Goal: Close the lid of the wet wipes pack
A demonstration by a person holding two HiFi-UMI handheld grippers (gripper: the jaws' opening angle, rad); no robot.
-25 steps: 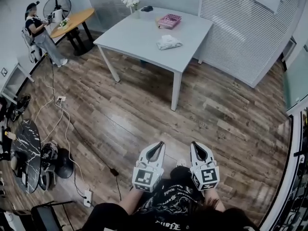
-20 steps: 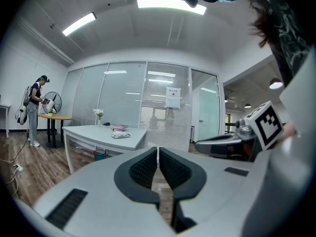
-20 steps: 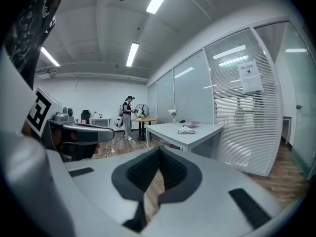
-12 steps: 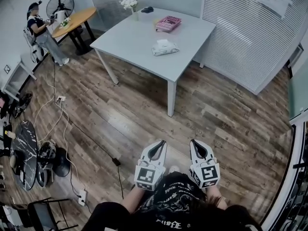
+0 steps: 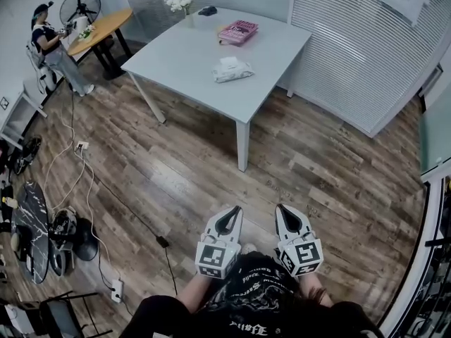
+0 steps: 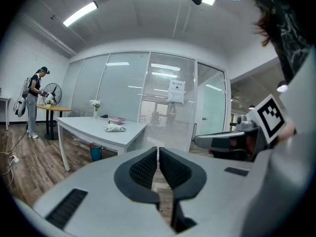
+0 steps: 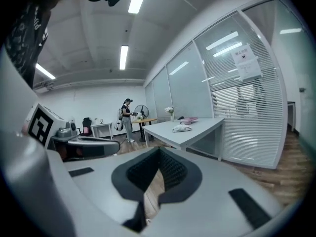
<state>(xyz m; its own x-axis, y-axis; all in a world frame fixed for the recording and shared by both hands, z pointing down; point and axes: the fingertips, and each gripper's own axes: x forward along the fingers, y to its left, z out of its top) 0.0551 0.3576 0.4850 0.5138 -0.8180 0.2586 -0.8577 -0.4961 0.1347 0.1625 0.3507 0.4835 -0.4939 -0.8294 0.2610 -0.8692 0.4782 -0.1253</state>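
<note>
The wipes pack (image 5: 230,70) is seen lying on the table (image 5: 183,55), toward its near corner and well apart from both grippers. The left gripper (image 5: 226,219) and right gripper (image 5: 288,218) are held low, side by side, and pointed toward the table. Both pairs of jaws are pressed together with nothing between them, presumably because no grasp is needed yet. The task is judged not begun, since the table must first be approached. Whether the lid stands open cannot be made out.
</note>
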